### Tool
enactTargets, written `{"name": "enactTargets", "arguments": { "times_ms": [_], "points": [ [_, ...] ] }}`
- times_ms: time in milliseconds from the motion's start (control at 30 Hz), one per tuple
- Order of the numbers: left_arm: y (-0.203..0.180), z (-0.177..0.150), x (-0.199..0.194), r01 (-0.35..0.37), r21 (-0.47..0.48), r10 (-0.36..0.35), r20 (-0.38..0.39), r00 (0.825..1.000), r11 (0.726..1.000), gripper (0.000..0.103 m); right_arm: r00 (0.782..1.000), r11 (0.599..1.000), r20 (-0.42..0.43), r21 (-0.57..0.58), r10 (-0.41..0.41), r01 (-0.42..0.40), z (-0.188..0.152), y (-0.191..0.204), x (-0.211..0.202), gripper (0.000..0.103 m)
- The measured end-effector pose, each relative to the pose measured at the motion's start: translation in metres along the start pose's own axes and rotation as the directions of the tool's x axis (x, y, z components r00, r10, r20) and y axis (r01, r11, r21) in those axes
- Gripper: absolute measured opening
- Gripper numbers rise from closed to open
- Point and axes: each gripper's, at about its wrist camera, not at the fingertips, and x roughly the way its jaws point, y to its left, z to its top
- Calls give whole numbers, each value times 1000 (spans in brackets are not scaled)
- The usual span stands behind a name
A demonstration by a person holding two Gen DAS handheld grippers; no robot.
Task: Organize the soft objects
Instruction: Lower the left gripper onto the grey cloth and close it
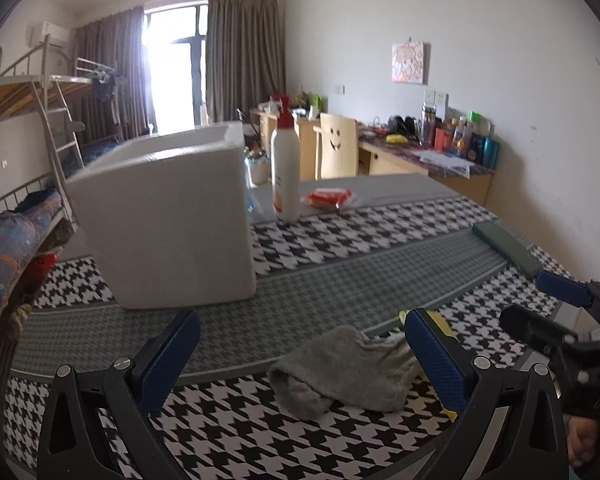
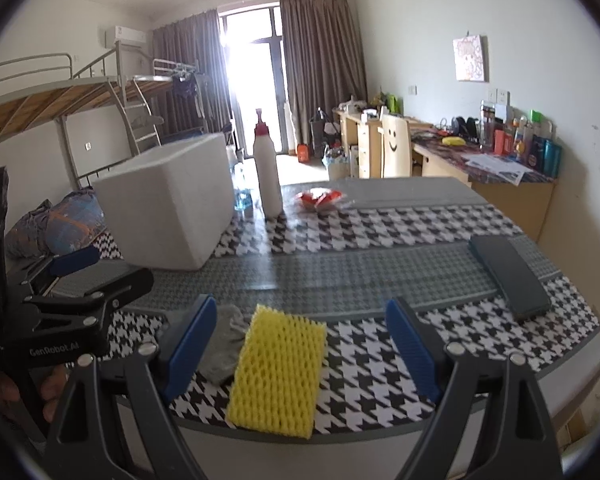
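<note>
A crumpled grey cloth [image 1: 346,368] lies on the houndstooth table, just ahead of my left gripper [image 1: 302,322], whose blue pads stand wide open with nothing between them. In the right wrist view a yellow foam net sleeve [image 2: 280,372] lies flat near the table's front edge, under my open right gripper [image 2: 302,312]. The grey cloth [image 2: 224,344] sits just left of the sleeve, partly behind the left blue pad. A white foam box [image 1: 168,216], open at the top, stands at the back left of the table. The right gripper [image 1: 560,308] shows at the right edge of the left wrist view.
A white bottle with a red cap [image 1: 286,160] and a red-and-white packet [image 1: 328,198] stand behind the box. A dark green flat case [image 2: 508,276] lies at the table's right edge. Bunk beds stand on the left, desks and a chair along the right wall.
</note>
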Motion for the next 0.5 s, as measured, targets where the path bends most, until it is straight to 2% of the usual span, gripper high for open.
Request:
{"name": "enactTargets", "arguments": {
  "times_ms": [333,500],
  "points": [
    [0,-13,31,8,14,-6,-99,995,1000,102,995,1000,-99,8,8,-7,-21,-3,18,89],
    [-3,-18,46,5,15,-3,-143,990,1000,102,993,1000,-122,18,13,-10,-25,-6,25,89]
  ]
}}
